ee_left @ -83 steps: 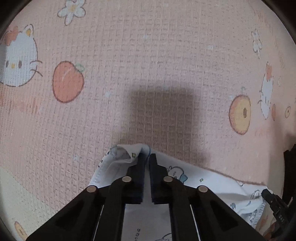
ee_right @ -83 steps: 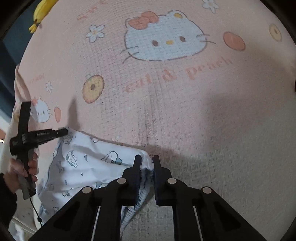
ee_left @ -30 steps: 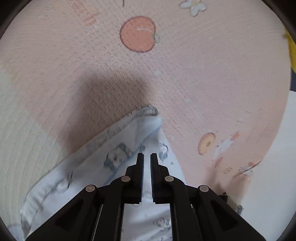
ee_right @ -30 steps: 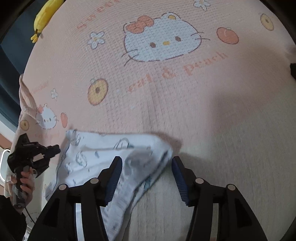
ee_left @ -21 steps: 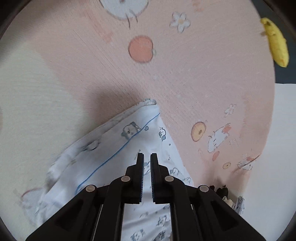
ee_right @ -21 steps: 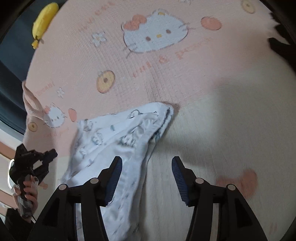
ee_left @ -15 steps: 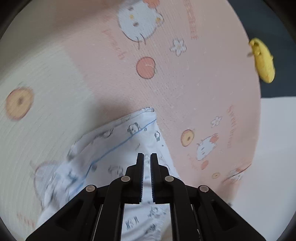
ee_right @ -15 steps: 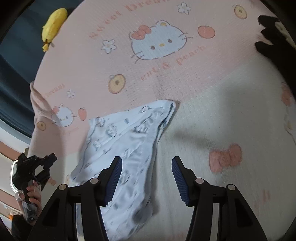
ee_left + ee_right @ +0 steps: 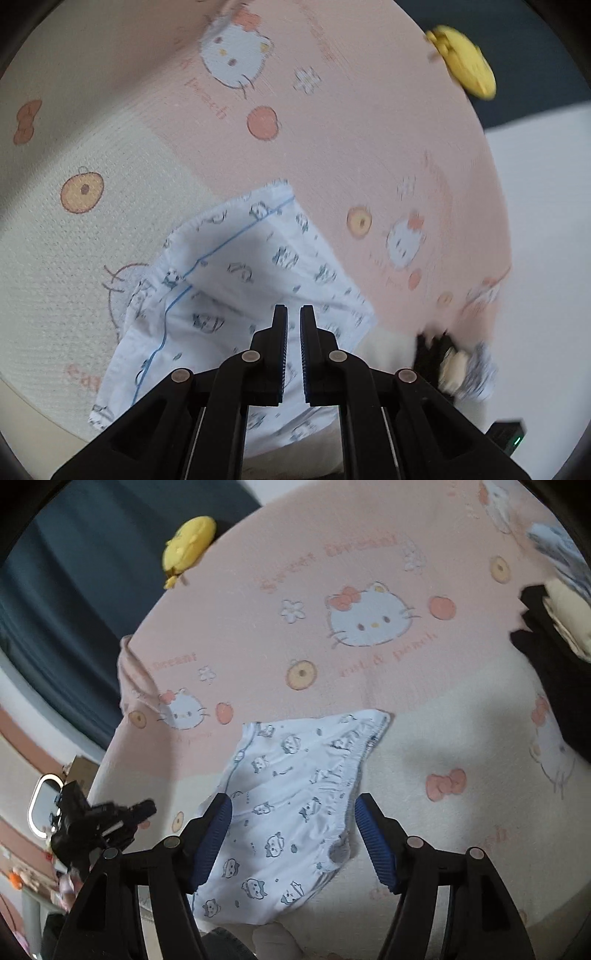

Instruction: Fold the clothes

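The left gripper [image 9: 293, 321] hangs with fingers closed on nothing while the right gripper [image 9: 293, 814] is opening its empty jaws (blue pads wide apart) above the folded white garment [image 9: 291, 805] on the pink blanket [image 9: 369, 546].

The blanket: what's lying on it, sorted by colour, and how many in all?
White with blue print: 1, the folded garment
Yellow: 1, the plush toy at the far edge
Black: 1, the dark clothing
Cream: 1, a folded item on it
Total: 4
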`<action>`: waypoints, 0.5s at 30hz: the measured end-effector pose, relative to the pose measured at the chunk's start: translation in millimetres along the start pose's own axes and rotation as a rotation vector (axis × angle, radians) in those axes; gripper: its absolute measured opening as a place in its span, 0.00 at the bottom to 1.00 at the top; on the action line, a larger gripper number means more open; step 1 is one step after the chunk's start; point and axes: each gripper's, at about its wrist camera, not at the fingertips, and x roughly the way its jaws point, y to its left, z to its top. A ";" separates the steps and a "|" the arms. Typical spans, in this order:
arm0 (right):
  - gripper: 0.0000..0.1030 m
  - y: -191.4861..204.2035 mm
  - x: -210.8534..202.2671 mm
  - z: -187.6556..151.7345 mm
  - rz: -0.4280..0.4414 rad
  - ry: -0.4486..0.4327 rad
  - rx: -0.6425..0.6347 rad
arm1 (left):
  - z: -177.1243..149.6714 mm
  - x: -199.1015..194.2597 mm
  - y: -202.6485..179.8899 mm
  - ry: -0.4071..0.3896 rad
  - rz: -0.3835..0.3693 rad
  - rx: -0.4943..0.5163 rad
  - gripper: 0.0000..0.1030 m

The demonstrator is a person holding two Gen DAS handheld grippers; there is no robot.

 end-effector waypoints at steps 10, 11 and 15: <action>0.67 9.9 4.5 -10.2 -0.022 0.005 -0.014 | -23.7 5.4 -19.9 0.010 0.124 0.190 0.05; 0.67 8.7 7.6 -13.6 -0.012 0.006 -0.011 | -25.1 3.6 -21.6 0.005 0.132 0.203 0.05; 0.67 -1.5 25.8 -30.2 -0.001 0.029 0.009 | -34.3 -5.0 -31.9 -0.018 0.202 0.280 0.05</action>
